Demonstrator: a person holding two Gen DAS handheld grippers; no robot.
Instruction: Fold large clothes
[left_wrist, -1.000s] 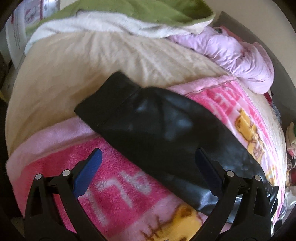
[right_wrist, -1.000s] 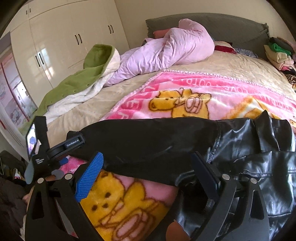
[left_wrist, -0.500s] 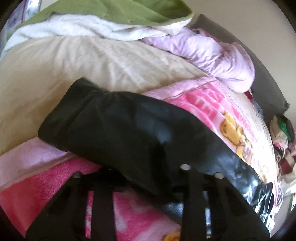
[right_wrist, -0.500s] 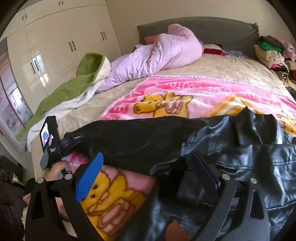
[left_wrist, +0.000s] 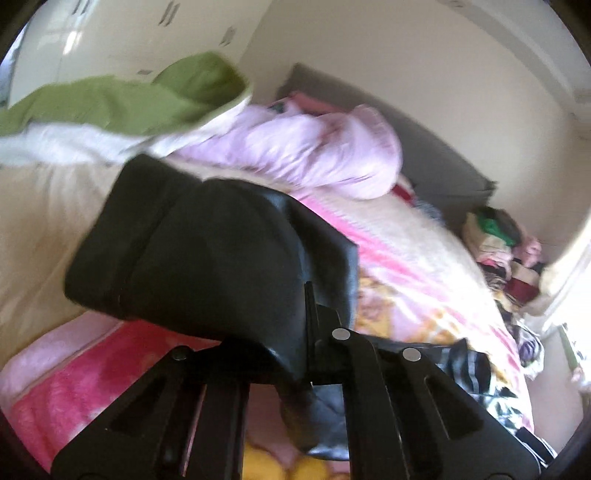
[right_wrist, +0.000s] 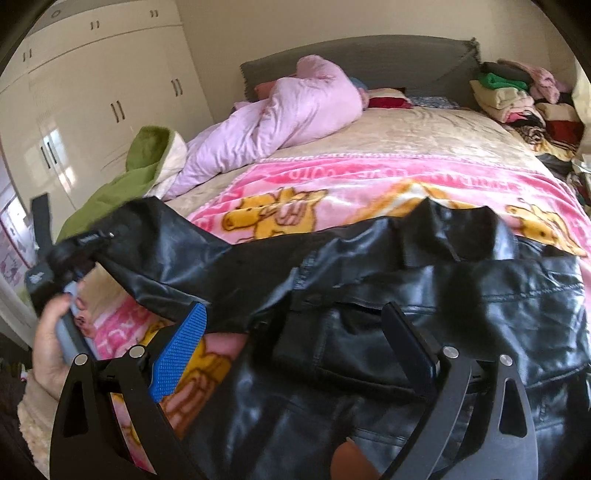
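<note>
One jacket sleeve (left_wrist: 207, 254) in left claw (left_wrist: 308, 332)

The black leather-look jacket (right_wrist: 388, 369) is smooth and shiny. The pink cartoon blanket (right_wrist: 369, 192) looks soft and fuzzy. The pale purple puffy quilt (right_wrist: 291, 110) is smooth cloth. The cream wardrobe doors (right_wrist: 92, 92) are glossy. The right claw (right_wrist: 295, 336) has a bumpy blue pad.
</note>
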